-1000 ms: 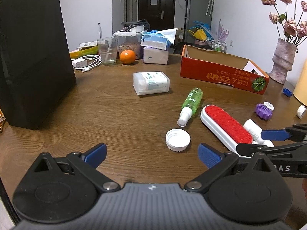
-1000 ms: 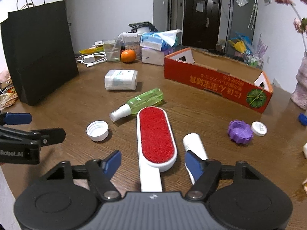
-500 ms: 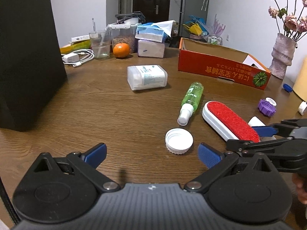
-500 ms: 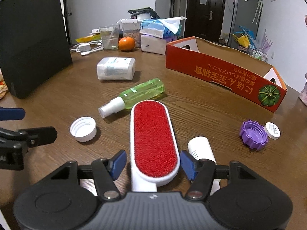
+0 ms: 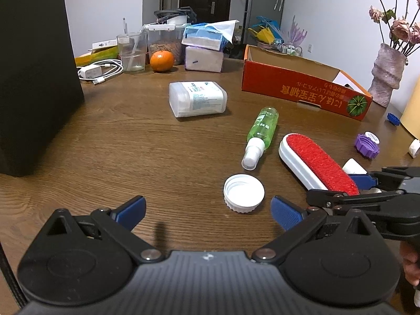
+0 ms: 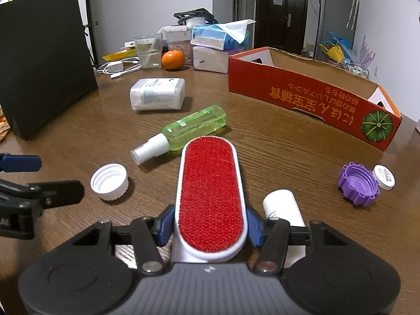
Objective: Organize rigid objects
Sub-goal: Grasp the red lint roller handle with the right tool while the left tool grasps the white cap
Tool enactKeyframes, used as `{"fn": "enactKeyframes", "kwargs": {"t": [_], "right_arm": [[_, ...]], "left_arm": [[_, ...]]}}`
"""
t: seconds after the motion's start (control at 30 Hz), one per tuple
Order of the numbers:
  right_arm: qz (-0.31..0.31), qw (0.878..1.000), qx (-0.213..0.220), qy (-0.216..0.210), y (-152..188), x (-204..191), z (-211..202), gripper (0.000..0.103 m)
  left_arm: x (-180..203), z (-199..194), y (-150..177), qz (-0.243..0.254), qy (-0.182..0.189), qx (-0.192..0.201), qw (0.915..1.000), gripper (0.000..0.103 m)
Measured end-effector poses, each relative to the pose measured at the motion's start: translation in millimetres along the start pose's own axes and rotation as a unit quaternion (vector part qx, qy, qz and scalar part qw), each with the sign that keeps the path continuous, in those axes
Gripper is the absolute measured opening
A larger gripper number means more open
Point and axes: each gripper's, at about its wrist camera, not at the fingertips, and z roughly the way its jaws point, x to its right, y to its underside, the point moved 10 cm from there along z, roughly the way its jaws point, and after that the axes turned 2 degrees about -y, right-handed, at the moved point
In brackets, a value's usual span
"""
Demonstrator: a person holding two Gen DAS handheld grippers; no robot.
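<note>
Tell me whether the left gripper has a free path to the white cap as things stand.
Probably yes. The left gripper is open and holds nothing, and the white cap lies open side up on bare wood just ahead of its right finger. The right gripper, shut on the lint brush, sits off to the side.

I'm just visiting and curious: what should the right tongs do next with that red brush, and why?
Probably lift it. The right tongs look closed on the brush, which lies flat on the table; the open box beyond seems the likely place for it. The left tongs are open and idle.
</note>
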Motion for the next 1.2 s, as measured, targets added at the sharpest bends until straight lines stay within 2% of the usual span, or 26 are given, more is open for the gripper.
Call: {"fn": "enactKeyframes", "kwargs": {"t": [0.27, 0.43, 0.7, 0.8, 0.97, 1.07, 1.13, 1.2], "right_arm": [[0.01, 0.999, 0.034, -0.013, -8.8, 2.9, -22.9, 0.055], [0.017, 0.998, 0.054, -0.009, -14.4, 11.8, -38.2, 0.055], [0.032, 0.997, 0.073, 0.007, -13.7, 33.5, -57.0, 0.055], [0.037, 0.996, 0.075, 0.011, -12.0, 41.2, -59.9, 0.055], [0.043, 0.996, 0.081, 0.017, -9.4, 52.0, -64.5, 0.055], [0.048, 0.995, 0.083, 0.02, -7.4, 57.3, -66.6, 0.055], [0.052, 0.995, 0.084, 0.022, -5.7, 61.5, -68.5, 0.055], [0.056, 0.995, 0.085, 0.023, -4.6, 64.8, -70.2, 0.055]], "left_arm": [[8.4, 14.2, -3.5, 0.009, -0.001, -0.001, 1.0, 0.103], [15.9, 25.1, -3.8, 0.005, 0.008, -0.009, 0.9999, 0.103], [31.9, 37.8, -4.8, 0.027, -0.003, -0.004, 0.9996, 0.103], [36.0, 42.3, -4.2, 0.029, 0.002, -0.007, 0.9995, 0.095], [42.4, 44.8, -6.0, 0.029, 0.009, -0.005, 0.9995, 0.077], [45.9, 44.6, -6.9, 0.031, 0.01, -0.002, 0.9995, 0.063], [48.8, 43.6, -7.2, 0.032, 0.015, 0.0, 0.9994, 0.048], [52.1, 42.6, -7.4, 0.032, 0.024, -0.001, 0.9992, 0.041]]}}
